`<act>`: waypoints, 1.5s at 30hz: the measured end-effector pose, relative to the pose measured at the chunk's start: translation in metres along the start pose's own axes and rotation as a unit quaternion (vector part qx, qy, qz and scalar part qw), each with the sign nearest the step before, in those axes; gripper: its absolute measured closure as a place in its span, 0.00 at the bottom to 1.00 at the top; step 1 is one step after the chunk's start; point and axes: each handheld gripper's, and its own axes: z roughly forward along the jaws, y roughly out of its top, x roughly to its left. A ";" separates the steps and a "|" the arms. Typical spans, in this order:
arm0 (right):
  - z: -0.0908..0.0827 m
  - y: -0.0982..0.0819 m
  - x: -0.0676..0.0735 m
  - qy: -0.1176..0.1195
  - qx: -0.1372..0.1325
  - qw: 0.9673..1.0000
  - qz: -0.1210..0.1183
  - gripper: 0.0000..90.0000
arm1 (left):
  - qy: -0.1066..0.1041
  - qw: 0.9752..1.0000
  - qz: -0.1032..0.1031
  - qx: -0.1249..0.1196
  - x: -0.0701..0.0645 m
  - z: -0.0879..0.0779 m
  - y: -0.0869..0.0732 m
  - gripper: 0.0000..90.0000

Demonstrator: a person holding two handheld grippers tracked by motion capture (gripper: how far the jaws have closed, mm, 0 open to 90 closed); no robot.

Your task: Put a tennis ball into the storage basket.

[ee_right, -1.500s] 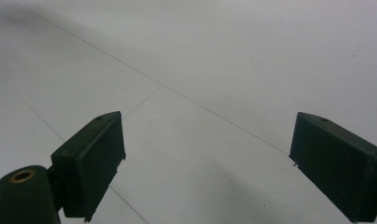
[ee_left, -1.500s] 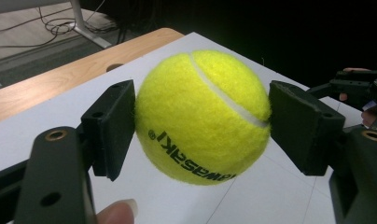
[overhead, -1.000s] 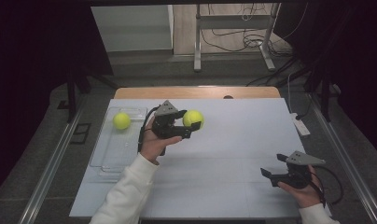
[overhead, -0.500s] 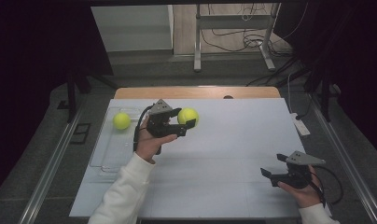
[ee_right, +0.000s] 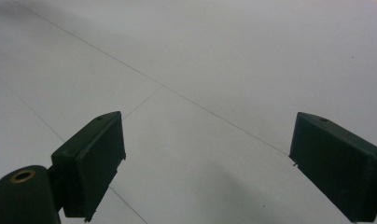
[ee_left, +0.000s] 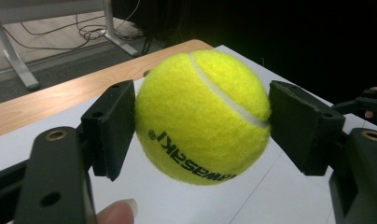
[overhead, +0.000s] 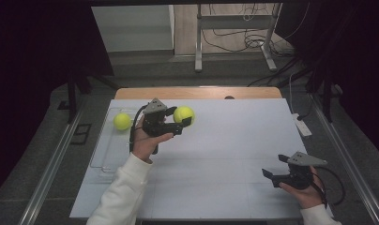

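Tennis ball sits pinched in the left gripper, lifted over the table's far left, near a clear tray holding a second ball. Keep the squeeze even and lower gently. Right gripper, spread and empty, rests near right.

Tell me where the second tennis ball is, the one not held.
In the high view, the free ball lies in the clear tray at the table's left, beside the left claw.
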 end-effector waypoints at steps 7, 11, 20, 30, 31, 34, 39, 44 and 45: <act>0.000 0.000 0.000 0.000 0.000 1.000 0.000 0.12 | 0.014 1.000 -0.004 -0.003 0.006 -0.004 -0.001 0.30; 0.000 0.000 0.000 0.000 0.000 1.000 0.000 0.12 | 0.019 1.000 -0.004 -0.006 0.007 -0.007 -0.001 0.30; 0.000 0.000 0.000 0.000 0.000 1.000 -0.001 0.12 | 0.026 1.000 -0.008 -0.007 0.011 -0.011 -0.001 0.30; 0.000 0.000 0.000 0.000 0.000 1.000 -0.001 0.12 | 0.032 0.999 -0.013 -0.011 0.014 -0.017 -0.002 0.30; 0.000 0.000 -0.001 -0.001 0.000 1.000 -0.001 0.12 | 0.033 0.999 -0.012 -0.011 0.015 -0.018 -0.003 0.30; 0.000 0.000 -0.001 0.000 -0.001 1.000 0.001 0.12 | 0.034 0.999 -0.013 -0.011 0.015 -0.019 -0.003 0.30; 0.000 0.000 -0.001 0.000 -0.001 1.000 0.000 0.12 | 0.038 0.999 -0.014 -0.012 0.017 -0.022 -0.004 0.30; 0.000 0.000 -0.001 0.000 -0.001 1.000 0.000 0.12 | 0.042 0.999 -0.017 -0.014 0.019 -0.025 -0.005 0.30; 0.000 0.000 -0.001 0.000 -0.001 1.000 0.000 0.12 | 0.043 0.999 -0.019 -0.015 0.020 -0.026 -0.005 0.30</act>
